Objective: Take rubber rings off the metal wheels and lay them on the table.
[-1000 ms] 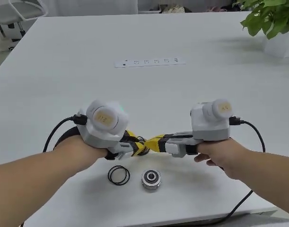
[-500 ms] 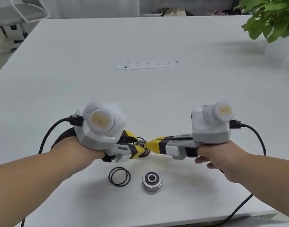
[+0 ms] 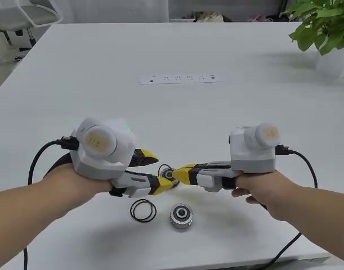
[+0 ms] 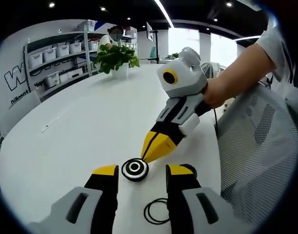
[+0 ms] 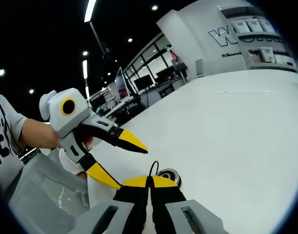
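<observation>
A small metal wheel point(image 3: 168, 174) point(image 4: 134, 169) point(image 5: 169, 176) sits at the tips of my right gripper point(image 3: 177, 173) point(image 5: 149, 181). That gripper is shut on a thin black rubber ring point(image 5: 152, 168) that loops up from its jaws. My left gripper point(image 3: 163, 170) point(image 4: 144, 170) is open, its yellow jaws spread either side of the wheel without touching it. Two loose rubber rings point(image 3: 142, 210) point(image 4: 158, 212) lie on the white table point(image 3: 177, 112). A second metal wheel point(image 3: 181, 215) stands beside them.
A white power strip point(image 3: 182, 78) lies mid-table. A potted plant point(image 3: 324, 28) stands at the far right corner. Black cables point(image 3: 307, 169) trail from both grippers. The table's near edge is just below the loose rings and wheel.
My left gripper has opened, let go of the wheel and drawn back to the left. The right gripper has kept its place and stays shut.
</observation>
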Demonstrator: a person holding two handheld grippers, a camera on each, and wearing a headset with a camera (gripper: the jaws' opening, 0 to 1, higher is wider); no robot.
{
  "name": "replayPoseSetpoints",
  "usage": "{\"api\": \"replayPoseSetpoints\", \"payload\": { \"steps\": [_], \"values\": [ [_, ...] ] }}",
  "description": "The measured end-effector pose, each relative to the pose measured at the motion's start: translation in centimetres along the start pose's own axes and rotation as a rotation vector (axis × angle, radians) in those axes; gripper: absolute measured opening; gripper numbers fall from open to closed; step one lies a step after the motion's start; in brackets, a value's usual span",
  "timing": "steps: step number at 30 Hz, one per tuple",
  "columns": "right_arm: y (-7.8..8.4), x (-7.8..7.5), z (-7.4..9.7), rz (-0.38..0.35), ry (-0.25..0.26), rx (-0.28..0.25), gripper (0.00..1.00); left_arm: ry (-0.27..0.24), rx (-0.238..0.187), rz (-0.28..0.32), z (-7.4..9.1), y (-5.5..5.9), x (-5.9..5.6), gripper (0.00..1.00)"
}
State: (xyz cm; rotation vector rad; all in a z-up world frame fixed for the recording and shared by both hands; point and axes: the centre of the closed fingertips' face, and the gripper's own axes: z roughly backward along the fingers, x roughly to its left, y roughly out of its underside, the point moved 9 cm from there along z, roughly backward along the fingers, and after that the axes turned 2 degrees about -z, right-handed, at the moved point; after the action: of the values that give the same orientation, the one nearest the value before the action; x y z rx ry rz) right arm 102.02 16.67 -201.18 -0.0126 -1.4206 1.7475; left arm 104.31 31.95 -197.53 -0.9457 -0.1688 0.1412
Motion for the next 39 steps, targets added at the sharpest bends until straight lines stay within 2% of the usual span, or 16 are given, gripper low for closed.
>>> {"api": "replayPoseSetpoints", "payload": {
  "steps": [15, 24, 28, 39],
  "values": [
    [-0.4, 1.5, -0.3, -0.017, -0.048, -0.022, 0.00, -0.009, -0.057, 0.022, 3.2, -0.2, -0.6, 0.56],
    [-0.6, 2.4, -0.7, -0.023, -0.079, -0.025, 0.00, -0.029, -0.060, 0.037, 5.1, 0.8, -0.7, 0.64],
    [-0.6, 2.8, -0.9, -0.032, -0.090, -0.023, 0.00, -0.051, -0.068, 0.054, 6.0, 1.2, -0.8, 0.74],
    [0.3, 3.9, -2.0, -0.046, -0.121, 0.020, 0.00, -0.079, -0.076, 0.072, 8.1, 2.3, -1.0, 0.79]
  ]
}}
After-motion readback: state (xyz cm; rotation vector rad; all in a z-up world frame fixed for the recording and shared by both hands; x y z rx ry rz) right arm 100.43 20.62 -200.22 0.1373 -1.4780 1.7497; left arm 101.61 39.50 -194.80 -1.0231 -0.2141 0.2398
